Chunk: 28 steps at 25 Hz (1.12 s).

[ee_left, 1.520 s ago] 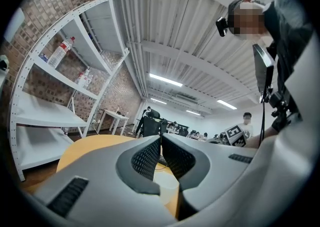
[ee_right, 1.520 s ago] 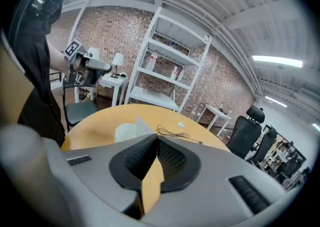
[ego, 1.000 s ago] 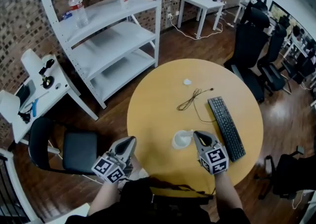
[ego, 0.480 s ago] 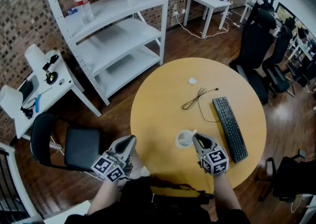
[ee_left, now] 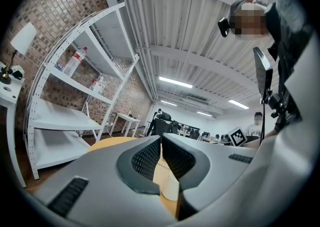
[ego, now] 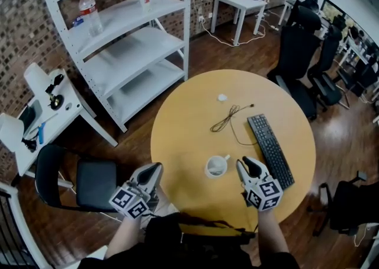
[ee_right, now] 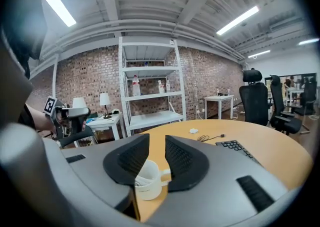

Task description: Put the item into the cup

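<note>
Opening near the cup [ego: 216, 166] on the counter [ego: 183, 119], the right tool [ego: 249, 165] holds nothing; the left tool [ego: 154, 172] is clenched, empty.

I've got open bench [ego: 183, 125] left of the cup [ego: 216, 166]; on its right the keyboard [ego: 270, 150] hems me in, cable [ego: 228, 118] lying beyond.

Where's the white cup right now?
Head view: the white cup stands on the round table, near side, just left of the right tool, whose jaws are opening with nothing between them; keyboard further right.
</note>
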Motion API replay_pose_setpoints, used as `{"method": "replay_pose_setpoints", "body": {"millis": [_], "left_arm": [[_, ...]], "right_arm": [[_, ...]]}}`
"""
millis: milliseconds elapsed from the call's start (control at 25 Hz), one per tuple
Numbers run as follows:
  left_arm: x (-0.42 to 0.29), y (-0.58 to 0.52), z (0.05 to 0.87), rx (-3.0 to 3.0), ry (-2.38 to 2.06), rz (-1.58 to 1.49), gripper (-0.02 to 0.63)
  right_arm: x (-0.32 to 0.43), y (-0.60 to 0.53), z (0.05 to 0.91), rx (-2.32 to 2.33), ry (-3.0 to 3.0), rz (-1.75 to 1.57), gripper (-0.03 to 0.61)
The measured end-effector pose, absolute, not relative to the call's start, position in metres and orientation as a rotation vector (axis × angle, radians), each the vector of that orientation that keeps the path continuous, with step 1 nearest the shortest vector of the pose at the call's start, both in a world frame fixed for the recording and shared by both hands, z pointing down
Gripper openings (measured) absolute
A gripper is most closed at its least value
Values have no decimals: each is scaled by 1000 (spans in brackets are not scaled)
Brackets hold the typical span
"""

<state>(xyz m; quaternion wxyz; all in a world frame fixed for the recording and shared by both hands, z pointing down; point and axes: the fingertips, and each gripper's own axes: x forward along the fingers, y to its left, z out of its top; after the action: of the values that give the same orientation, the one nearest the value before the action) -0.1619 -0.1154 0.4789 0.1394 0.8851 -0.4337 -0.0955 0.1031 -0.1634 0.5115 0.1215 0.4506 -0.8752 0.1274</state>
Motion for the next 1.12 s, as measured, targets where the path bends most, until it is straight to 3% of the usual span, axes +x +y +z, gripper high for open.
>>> {"method": "replay_pose_setpoints", "body": {"millis": [160, 440, 840, 1120], "left_arm": [[-145, -121, 479, 2595, -1182, -258, 5], [-90, -139, 468, 2711, -986, -223, 5], [-28, -143, 471, 2764, -759, -173, 5], [-23, -144, 467, 2769, -754, -180, 5]], "right_arm": [[133, -155, 503, 1436, -2563, 354, 95], [206, -117, 487, 1776, -2442, 276, 5], [304, -32, 499, 2216, -2144, 339, 2], [306, -23, 497, 2251, -2119, 377, 0]]}}
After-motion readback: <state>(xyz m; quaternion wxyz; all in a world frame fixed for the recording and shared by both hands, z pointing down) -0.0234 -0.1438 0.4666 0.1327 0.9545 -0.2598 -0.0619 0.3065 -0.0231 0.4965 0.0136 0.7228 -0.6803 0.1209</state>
